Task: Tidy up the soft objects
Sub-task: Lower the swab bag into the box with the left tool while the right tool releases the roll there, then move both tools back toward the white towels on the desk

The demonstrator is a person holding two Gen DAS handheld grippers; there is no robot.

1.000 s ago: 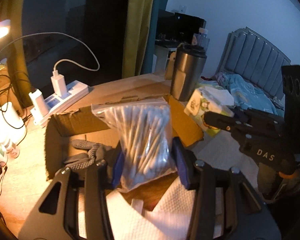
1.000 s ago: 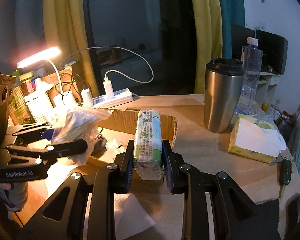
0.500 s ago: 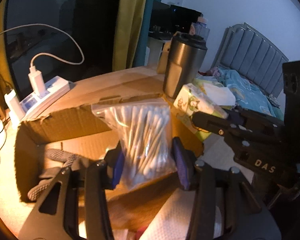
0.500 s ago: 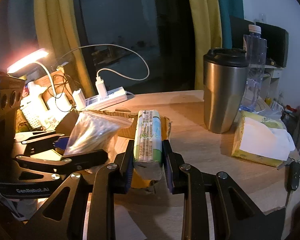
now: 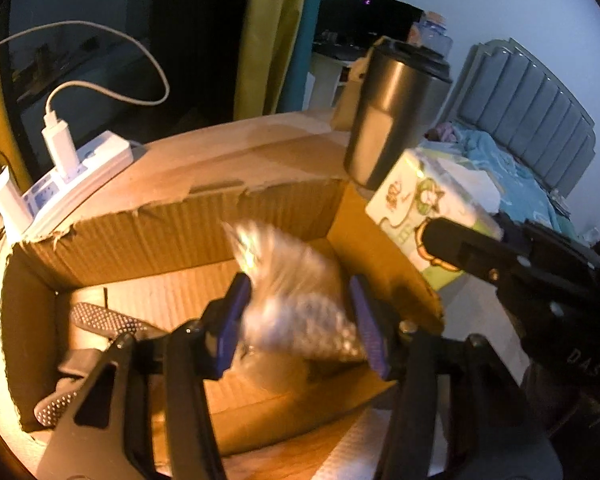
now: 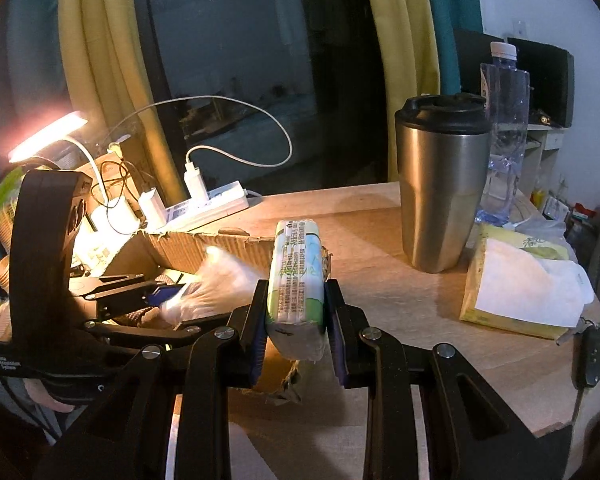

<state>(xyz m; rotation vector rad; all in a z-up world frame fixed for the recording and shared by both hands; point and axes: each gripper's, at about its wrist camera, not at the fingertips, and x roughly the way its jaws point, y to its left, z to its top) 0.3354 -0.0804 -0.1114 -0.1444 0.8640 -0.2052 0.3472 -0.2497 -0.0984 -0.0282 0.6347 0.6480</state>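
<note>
My left gripper (image 5: pixel 300 320) is over the open cardboard box (image 5: pixel 172 232). The clear bag of cotton swabs (image 5: pixel 296 304) sits blurred between its open blue pads, tipping down into the box. The bag also shows in the right wrist view (image 6: pixel 216 284). My right gripper (image 6: pixel 296 312) is shut on a green-and-white tissue pack (image 6: pixel 298 276), held over the box's right edge (image 6: pixel 228 240). That pack and the right gripper's finger also show in the left wrist view (image 5: pixel 416 208). Dark dotted gloves (image 5: pixel 92 320) lie in the box.
A steel tumbler (image 6: pixel 440 184) and a water bottle (image 6: pixel 504 120) stand at the back right. A yellow tissue packet (image 6: pixel 516 284) and a car key (image 6: pixel 588 352) lie at the right. A power strip with chargers (image 6: pixel 204 204) and a lamp (image 6: pixel 48 136) are at the left.
My left gripper moved forward and down over the box and its jaws widened; the swab bag is slipping down, blurred. The right gripper moved closer to the box with the tissue pack.
</note>
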